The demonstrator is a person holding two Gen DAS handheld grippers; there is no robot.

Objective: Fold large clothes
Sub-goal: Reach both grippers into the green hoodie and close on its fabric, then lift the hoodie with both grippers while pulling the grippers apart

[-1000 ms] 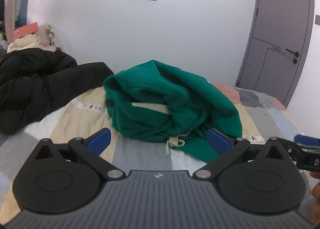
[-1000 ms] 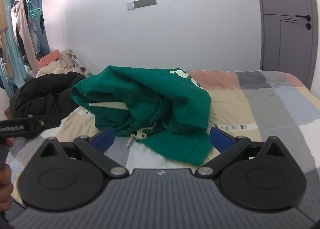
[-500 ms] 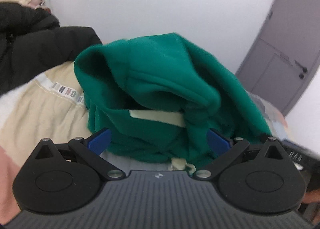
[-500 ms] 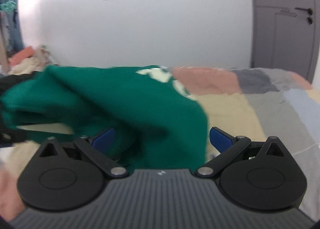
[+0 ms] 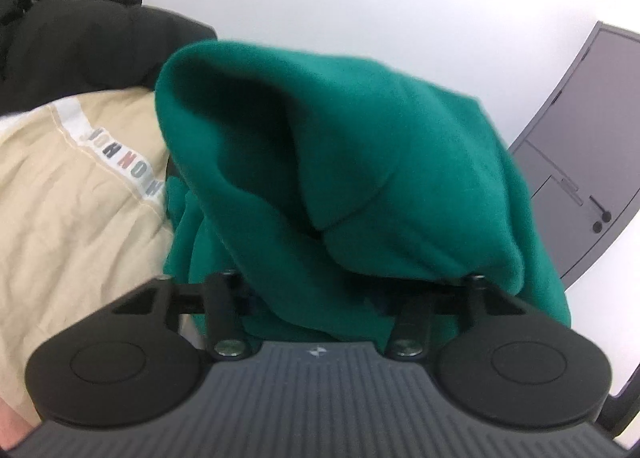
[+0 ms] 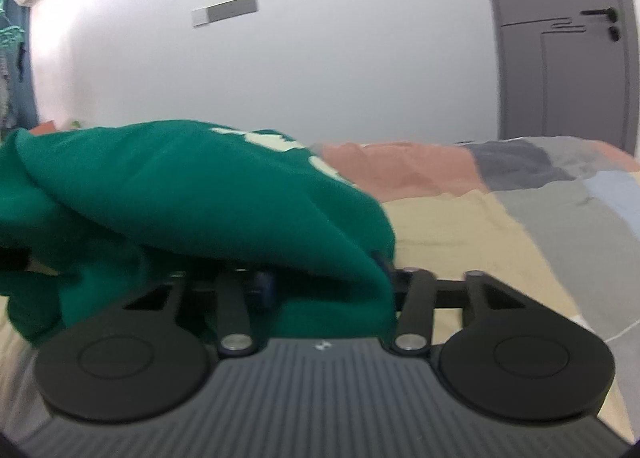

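Note:
A green hoodie point(image 5: 360, 138) lies bunched in a heap on the patchwork quilt point(image 5: 60, 198). My left gripper point(image 5: 320, 294) is pushed into its near edge. The jaws are closing with a thick fold of green cloth between them, and the cloth hides the pads. In the right wrist view the same green hoodie point(image 6: 200, 186), with a white print on top, drapes over my right gripper point(image 6: 324, 278). Its jaws are closing too, and the hem is bunched between the blue pads point(image 6: 264, 282).
A black puffer jacket point(image 5: 80, 42) lies on the bed behind and to the left of the hoodie. The quilt point(image 6: 480, 238) stretches to the right toward a grey door point(image 6: 560, 58). A white wall stands behind the bed.
Both grippers came forward and down to the hoodie's near edge. Their jaws went from wide open to partly closed around green cloth. The left view rolled to one side.

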